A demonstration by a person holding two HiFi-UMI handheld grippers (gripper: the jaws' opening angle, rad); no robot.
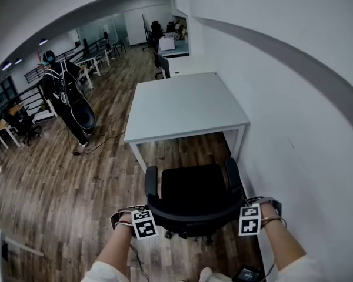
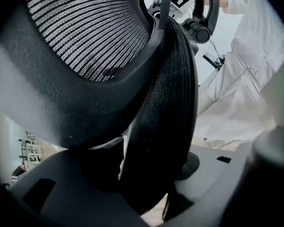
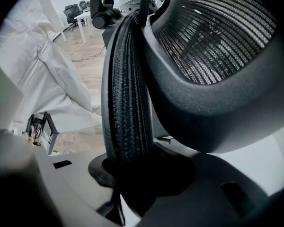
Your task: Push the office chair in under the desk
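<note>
Black textured mesh is clamped in both claws. The left claw (image 2: 146,193) is clenched on the top rim of the backrest (image 2: 173,103), with a grey jaw pressed to either face of the rim toward its left end. The right claw (image 3: 132,193) grasps the same rim toward its right end. There the edge stands upright between the jaws and fills the gap. Both claws point down onto the rim. Each gripper view catches the other claw's marker cube at the far end of the curved edge. Beside the gripped rim, a ribbed mesh panel (image 3: 213,27) in a thick dark frame curves away. White sleeves and clothing of the person holding the claws show behind the rim.

In the head view, two forearms reach up from the bottom edge to the claws, one at each corner of the backrest. The office chair (image 1: 194,192) stands on the wooden floor (image 1: 76,181) and faces the white bench (image 1: 185,107). Its armrests point toward the bench. The seat sits just short of the bench's near edge, in line with the opening between the two front legs, and is not yet under the top. A white wall (image 1: 294,128) runs close along the right side of chair and bench. Well apart on the left, a person in dark clothing (image 1: 65,96) stands on the floor, and more desks and chairs line the far end of the room.
</note>
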